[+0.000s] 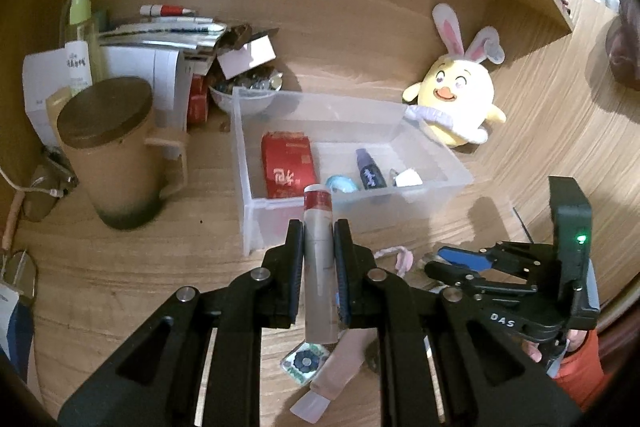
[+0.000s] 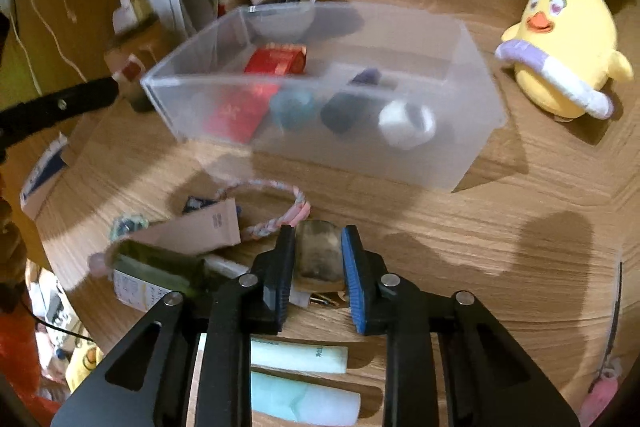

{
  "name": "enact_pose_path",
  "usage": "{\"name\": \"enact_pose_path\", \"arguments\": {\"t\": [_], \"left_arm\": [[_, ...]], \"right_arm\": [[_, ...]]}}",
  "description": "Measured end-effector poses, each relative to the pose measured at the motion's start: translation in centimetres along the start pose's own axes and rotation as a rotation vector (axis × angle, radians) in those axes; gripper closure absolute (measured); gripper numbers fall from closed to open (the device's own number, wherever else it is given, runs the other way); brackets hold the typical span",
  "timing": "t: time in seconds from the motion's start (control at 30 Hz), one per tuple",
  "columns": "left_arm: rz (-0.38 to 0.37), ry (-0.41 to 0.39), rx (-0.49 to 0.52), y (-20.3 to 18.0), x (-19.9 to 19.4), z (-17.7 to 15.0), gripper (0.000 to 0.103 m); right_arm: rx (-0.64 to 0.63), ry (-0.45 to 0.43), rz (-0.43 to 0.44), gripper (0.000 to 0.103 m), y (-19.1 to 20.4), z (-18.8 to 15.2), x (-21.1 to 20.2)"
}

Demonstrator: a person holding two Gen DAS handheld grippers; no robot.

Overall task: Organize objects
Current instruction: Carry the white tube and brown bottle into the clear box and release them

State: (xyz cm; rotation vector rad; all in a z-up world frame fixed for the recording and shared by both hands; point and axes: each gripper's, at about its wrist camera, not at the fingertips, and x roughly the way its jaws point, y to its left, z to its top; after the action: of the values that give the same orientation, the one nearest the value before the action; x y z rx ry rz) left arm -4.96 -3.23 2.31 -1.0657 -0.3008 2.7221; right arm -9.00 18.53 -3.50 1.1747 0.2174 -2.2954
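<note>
The left gripper (image 1: pixel 318 227) clamps a slim tube (image 1: pixel 319 267), its long axis pointing straight at the clear bin (image 1: pixel 360 215) just ahead. The right gripper (image 2: pixel 318 247) pinches a small brownish object (image 2: pixel 318 257) nearer the surface (image 2: pixel 480 247). Only the right view shows the tubes lying below that gripper.

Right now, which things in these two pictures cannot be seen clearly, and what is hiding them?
- Left wrist view: the grey tube in the left gripper; its print is too blurred to read.
- Left wrist view: the pink tube on the desk is partly covered by the gripper's fingers.
- Right wrist view: the dull object in the right gripper is too blurred to identify.
- Right wrist view: items inside the plastic bin are smeared by its frosted wall.
</note>
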Motion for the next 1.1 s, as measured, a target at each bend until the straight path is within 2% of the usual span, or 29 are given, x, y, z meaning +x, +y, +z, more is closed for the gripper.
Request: {"name": "enact_pose_path", "arguments": {"t": [0.23, 0.7, 1.1], "left_arm": [[-0.01, -0.029, -0.004, -0.4, -0.3, 0.9, 0.089], [-0.018, -0.078, -0.013, -1.3, -0.1, 3.5, 0.089], [-0.028, -0.057, -0.021, -1.5, 2.7, 6.3, 0.089]], "right_arm": [[0.041, -0.074, -0.001, 0.081, -1.4, 1.0, -2.2], [0.105, -0.304, 0.047, 0.081, -2.2, 5.5, -6.2], [0.071, -0.332, 0.052, 0.081, -1.7, 8.7, -5.1]]}}
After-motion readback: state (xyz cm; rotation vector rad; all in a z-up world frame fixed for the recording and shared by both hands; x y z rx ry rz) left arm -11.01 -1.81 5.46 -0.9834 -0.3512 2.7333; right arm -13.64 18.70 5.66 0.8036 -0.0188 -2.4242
